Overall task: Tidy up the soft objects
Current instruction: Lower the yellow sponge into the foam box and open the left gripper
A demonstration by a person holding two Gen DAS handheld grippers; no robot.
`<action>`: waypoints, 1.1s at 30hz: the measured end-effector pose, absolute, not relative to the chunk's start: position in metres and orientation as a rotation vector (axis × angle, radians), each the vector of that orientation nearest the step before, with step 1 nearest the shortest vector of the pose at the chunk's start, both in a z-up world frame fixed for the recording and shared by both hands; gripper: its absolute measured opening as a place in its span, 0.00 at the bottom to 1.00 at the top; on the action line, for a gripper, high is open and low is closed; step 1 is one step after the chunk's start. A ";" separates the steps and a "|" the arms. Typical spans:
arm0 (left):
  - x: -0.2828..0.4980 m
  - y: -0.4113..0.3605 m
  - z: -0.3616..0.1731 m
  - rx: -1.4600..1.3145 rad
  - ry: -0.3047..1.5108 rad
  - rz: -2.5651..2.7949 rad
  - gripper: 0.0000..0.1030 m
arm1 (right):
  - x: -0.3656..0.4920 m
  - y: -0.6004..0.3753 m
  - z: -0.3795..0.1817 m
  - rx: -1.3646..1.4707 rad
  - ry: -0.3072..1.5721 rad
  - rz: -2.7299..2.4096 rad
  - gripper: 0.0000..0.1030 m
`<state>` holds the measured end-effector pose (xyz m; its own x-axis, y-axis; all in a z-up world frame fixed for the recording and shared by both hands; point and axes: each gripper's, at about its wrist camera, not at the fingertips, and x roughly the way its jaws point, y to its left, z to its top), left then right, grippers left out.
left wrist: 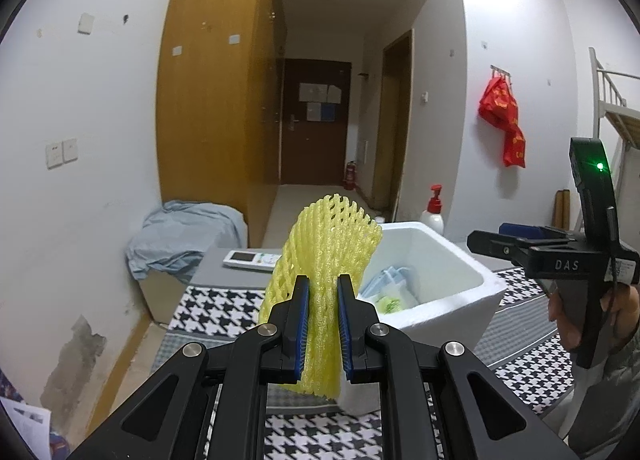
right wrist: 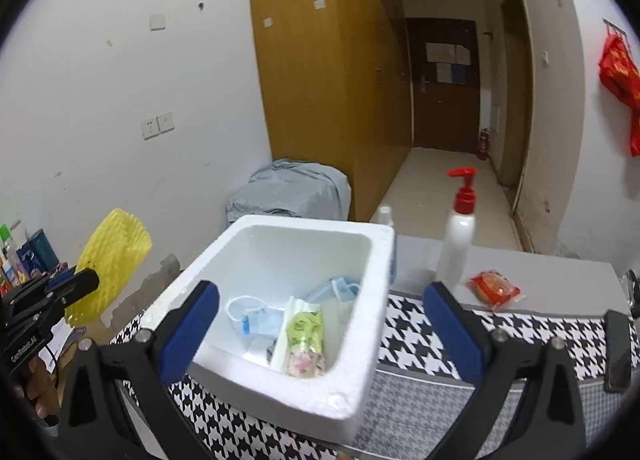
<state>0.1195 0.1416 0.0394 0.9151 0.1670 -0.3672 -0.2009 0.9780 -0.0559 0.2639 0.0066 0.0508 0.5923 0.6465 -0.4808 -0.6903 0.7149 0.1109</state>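
While masks (right wrist: 256, 320) are already lying in the box (right wrist: 372, 244), the left tool (left wrist: 323, 316) is gripping the net (left wrist: 332, 244) at its 9 o'clock; the right tool (right wrist: 320, 324) is gaping empty.

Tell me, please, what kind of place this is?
Probably a dormitory or small apartment room. A tall wooden wardrobe lines a corridor to a dark entrance door, a fire extinguisher stands beside that door, and a white bunk-bed frame shows at the right.

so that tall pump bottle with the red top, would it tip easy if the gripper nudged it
Probably. The pump bottle is tall and narrow and stands upright on the grey surface, so a high push would likely topple it. Its smooth white plastic looks slippery; how full it is cannot be told.
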 end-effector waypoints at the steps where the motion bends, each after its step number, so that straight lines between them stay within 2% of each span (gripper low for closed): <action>1: 0.122 0.140 0.041 -0.090 0.371 0.182 0.14 | 0.264 0.004 0.051 -0.087 0.522 0.779 1.00; 33: 0.203 0.104 0.042 -0.042 0.444 0.037 0.14 | 0.241 -0.058 0.041 -0.088 0.499 0.680 1.00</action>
<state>0.2032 0.1041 0.0421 0.9023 0.0266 -0.4303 -0.0449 0.9985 -0.0324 0.2410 -0.0579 0.0408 0.6650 0.5806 -0.4698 -0.6219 0.7788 0.0822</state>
